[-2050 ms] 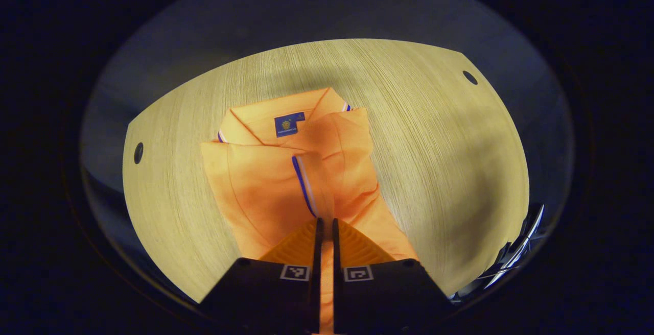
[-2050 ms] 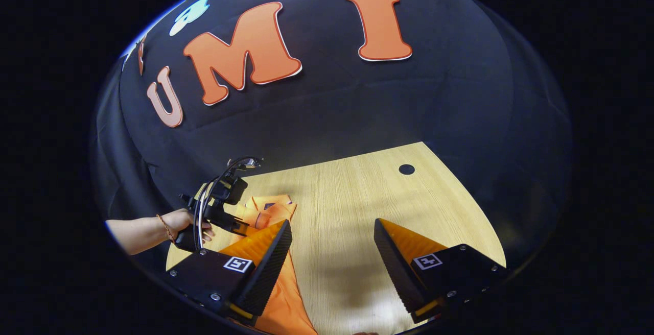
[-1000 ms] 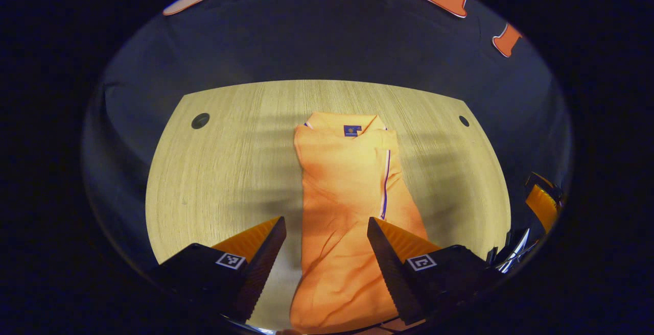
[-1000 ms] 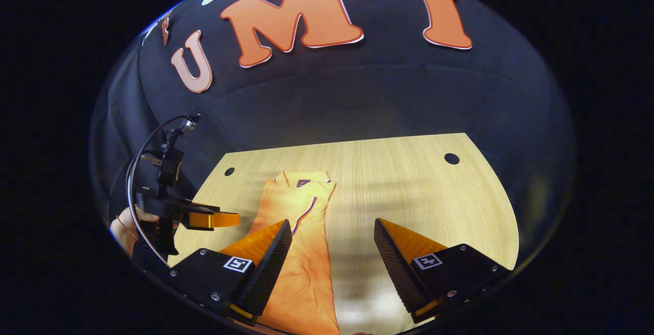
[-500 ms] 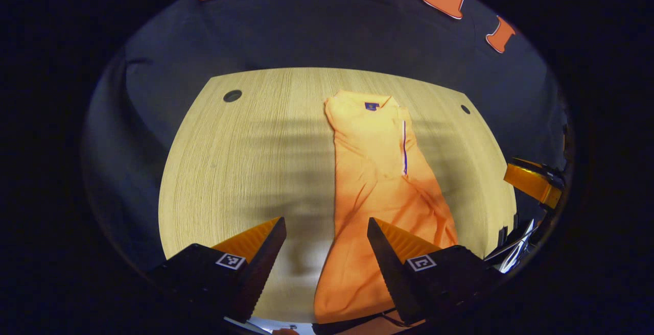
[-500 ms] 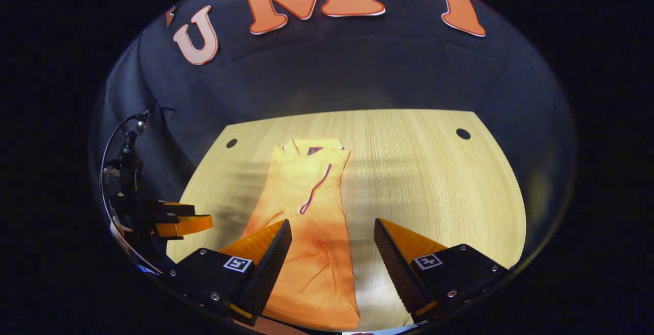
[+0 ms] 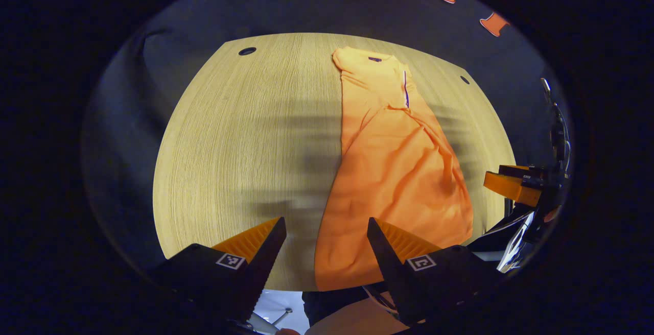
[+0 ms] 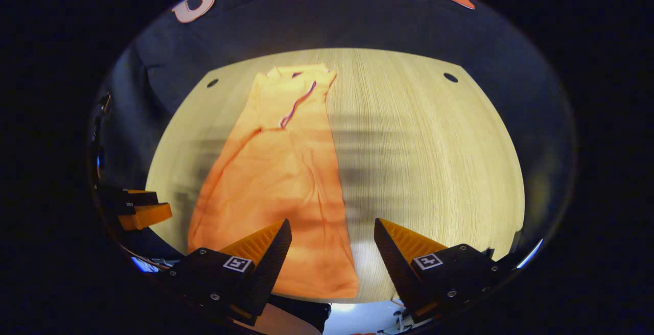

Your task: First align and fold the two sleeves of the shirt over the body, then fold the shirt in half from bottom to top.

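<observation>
Shirt [image 7: 393,171] lies flat on the bench [image 7: 245,136], collar toward the far edge, hem right at the near edge. Both sleeves look to be folded in over the body already; a dark-trimmed cuff edge [image 8: 296,104] shows just below the collar. The body runs as a long strip, narrow at the collar and flaring toward the hem.

Left tool [image 7: 325,240] hangs above the near edge of the bench, jaws wide apart, nothing between them; the left hem corner sits just ahead of its gap. Right tool [image 8: 332,243] likewise gaping and empty, over the right hem corner. Neither one touches cloth.

Judgement: sleeve stage appears done; what remains is the bottom-to-top fold, not yet begun.

Handling, as I read it: thin knit, light, limp, no stiffness of its own. Soft wrinkles [image 7: 429,136] across the body say it will drag and bunch if pulled along the wood. Best hold is the two hem corners, one tool each, pinching through all layers so the tucked sides come along. Lift both corners evenly and carry them over toward the collar; an uneven lift would likely skew the strip or spill a sleeve out.
</observation>
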Demonstrator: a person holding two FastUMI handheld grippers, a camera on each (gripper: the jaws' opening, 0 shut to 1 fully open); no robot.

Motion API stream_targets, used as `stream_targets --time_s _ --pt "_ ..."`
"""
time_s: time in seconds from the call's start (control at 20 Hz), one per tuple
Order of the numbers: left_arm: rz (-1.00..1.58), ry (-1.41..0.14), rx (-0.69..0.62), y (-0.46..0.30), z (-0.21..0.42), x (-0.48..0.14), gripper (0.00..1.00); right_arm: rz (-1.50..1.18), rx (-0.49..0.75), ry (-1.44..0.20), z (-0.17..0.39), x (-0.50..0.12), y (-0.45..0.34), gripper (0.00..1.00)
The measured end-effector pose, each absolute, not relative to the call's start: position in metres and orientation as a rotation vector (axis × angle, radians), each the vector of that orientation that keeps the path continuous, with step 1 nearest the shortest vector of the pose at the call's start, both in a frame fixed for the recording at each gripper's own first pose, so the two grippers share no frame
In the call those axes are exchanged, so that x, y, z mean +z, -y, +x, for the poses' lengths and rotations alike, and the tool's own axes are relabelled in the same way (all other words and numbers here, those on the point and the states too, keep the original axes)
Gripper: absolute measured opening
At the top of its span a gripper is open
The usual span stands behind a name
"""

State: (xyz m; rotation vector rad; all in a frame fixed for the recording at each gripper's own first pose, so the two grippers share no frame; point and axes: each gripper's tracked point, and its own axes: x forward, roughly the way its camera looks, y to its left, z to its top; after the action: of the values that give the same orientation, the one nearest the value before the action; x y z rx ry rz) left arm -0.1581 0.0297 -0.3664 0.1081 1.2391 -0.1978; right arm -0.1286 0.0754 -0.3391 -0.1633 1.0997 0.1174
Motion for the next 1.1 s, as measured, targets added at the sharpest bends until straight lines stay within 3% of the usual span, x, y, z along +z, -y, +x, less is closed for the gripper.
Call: stream_targets --time_s 0.5,0.8,0.9,1.1 --pt "0.110 -1.400 -0.160 -0.024 -0.257 -0.425 0.99 -0.231 0.106 -1.316 -0.213 -0.406 -0.063 0.99" --pt "0.147 -1.421 -0.060 -0.024 -0.257 -0.454 0.99 -0.250 0.083 -1.335 -0.213 -0.425 -0.065 0.99" --pt "0.178 -1.411 -0.066 -0.023 -0.259 -0.452 0.96 -0.255 0.087 -1.339 -0.214 -0.425 -0.064 0.99" --pt "0.177 -1.396 -0.063 -0.022 -0.261 -0.450 0.99 -0.246 0.080 -1.336 -0.214 -0.425 -0.063 0.99"
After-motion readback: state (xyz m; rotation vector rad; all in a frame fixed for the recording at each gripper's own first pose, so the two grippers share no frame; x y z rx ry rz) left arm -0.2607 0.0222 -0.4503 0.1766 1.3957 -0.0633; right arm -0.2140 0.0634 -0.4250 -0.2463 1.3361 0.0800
